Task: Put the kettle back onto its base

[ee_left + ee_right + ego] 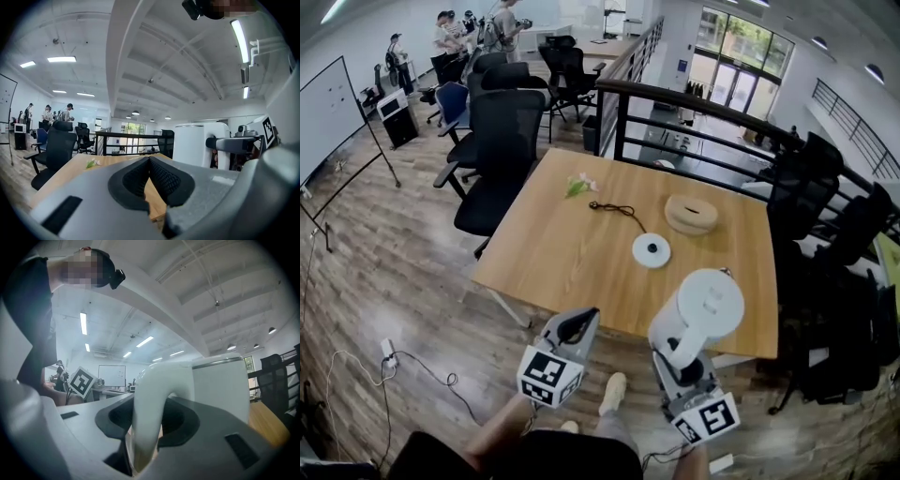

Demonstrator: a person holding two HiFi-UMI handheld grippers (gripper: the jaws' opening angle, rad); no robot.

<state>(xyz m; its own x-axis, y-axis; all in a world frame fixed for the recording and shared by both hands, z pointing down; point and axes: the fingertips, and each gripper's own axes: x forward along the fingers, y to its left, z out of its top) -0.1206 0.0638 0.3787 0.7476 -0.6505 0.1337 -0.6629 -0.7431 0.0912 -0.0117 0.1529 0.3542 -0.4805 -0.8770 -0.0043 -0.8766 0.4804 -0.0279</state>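
Note:
The white kettle (701,313) hangs over the table's near right edge, tilted, with my right gripper (679,354) shut on its handle. In the right gripper view the curved white handle (152,413) fills the gap between the dark pads and the kettle's body (220,385) rises behind. The round white base (652,250) lies on the wooden table (562,253), beyond the kettle, with a black cord (619,210) trailing away. My left gripper (579,324) hovers at the near edge, left of the kettle, shut and holding nothing. Its pads (161,176) meet, with the kettle (197,143) to their right.
A tan round lidded box (691,213) and a small flower sprig (578,186) lie on the table's far half. Black office chairs (502,141) stand at the left, more chairs (825,216) at the right, and a black railing (703,117) runs behind. People stand far back.

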